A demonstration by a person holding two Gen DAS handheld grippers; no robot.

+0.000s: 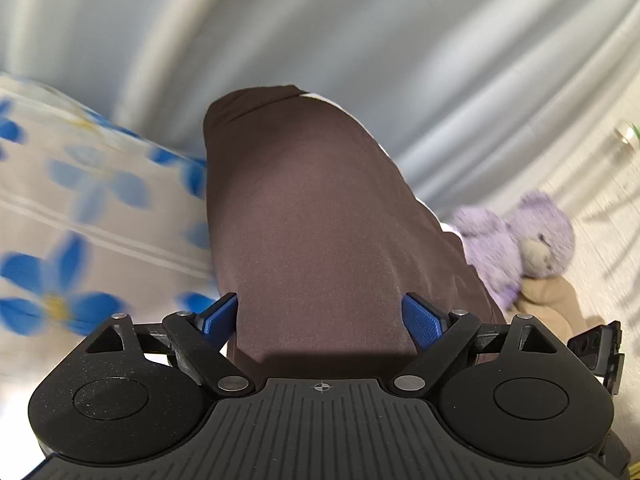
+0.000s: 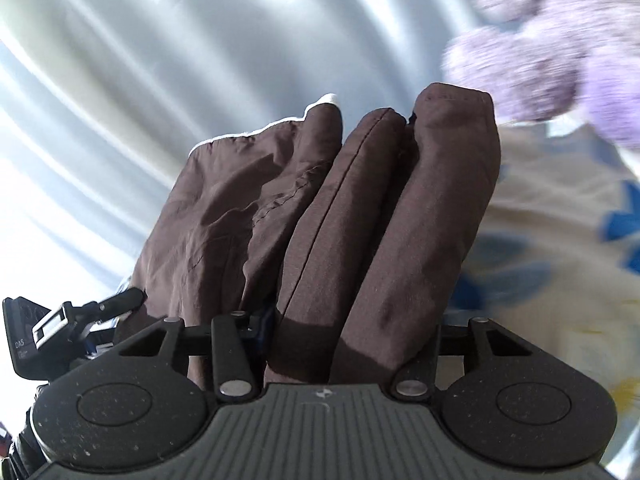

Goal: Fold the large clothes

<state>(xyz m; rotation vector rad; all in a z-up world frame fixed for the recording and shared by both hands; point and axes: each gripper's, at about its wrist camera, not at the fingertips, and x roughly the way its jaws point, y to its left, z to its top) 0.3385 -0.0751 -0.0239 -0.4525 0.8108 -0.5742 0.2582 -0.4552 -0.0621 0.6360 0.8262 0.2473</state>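
Observation:
A dark brown garment (image 1: 312, 216) with a white edge fills the middle of the left wrist view. It lies between the blue fingers (image 1: 422, 320) of my left gripper (image 1: 320, 318), which stand wide apart with cloth bunched between them. In the right wrist view the same brown garment (image 2: 360, 216) hangs in thick folds with a seam. It covers my right gripper (image 2: 344, 336), whose fingers are mostly hidden under the cloth. Both views are motion blurred.
A cream bedsheet with blue flowers (image 1: 80, 208) lies at left, and shows at right in the right wrist view (image 2: 560, 240). A purple plush bear (image 1: 516, 236) and a tan plush sit at right; the bear also shows blurred (image 2: 560, 52). Pale grey curtain (image 1: 320, 20) behind.

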